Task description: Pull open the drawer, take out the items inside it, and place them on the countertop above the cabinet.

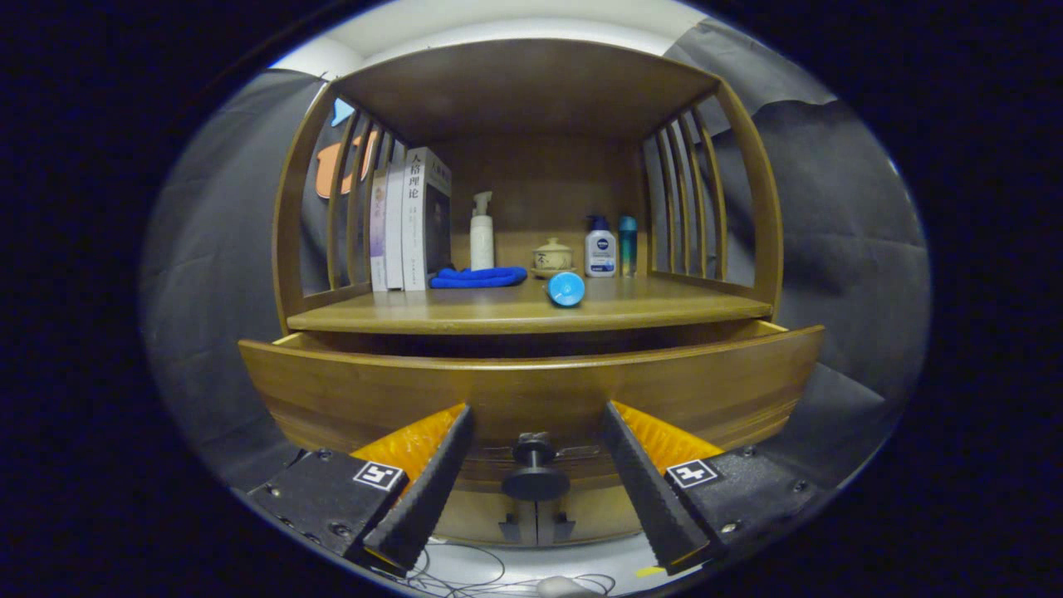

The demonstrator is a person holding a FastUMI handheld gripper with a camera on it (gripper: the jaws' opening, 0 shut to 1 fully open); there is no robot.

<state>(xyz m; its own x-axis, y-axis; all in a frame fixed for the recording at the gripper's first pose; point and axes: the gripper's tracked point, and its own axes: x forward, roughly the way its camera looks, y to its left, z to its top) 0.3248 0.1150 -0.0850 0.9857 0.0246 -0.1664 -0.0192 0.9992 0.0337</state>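
**Drawer pulled out, claw spread before its knob**

Facing a wooden cabinet (531,91) with slatted sides and a roof board, set against the dark cloth wall; below its countertop (498,314) stands the drawer (349,390), drawn out toward the camera, its front panel wide across the view and a dark gap open behind the panel's top edge; contents of the drawer hidden behind that panel, so cannot tell what lies inside.

On the countertop, from the left: upright books (413,220) against the slats; a folded blue cloth (478,277) just beside them; a white pump bottle (482,232) upright behind the cloth; a small lidded ceramic jar (552,256) on a saucer; a white bottle with a dark cap (600,247); a slim teal bottle (628,246) touching or just beside it; nearer the front edge, a small blue round object (566,289) lying alone.

Low on the drawer front, a dark round knob (535,475); gripper (533,490) spread wide, fingers apart on either side of the knob, neither touching it; thin cables (465,573) on the pale floor beneath.
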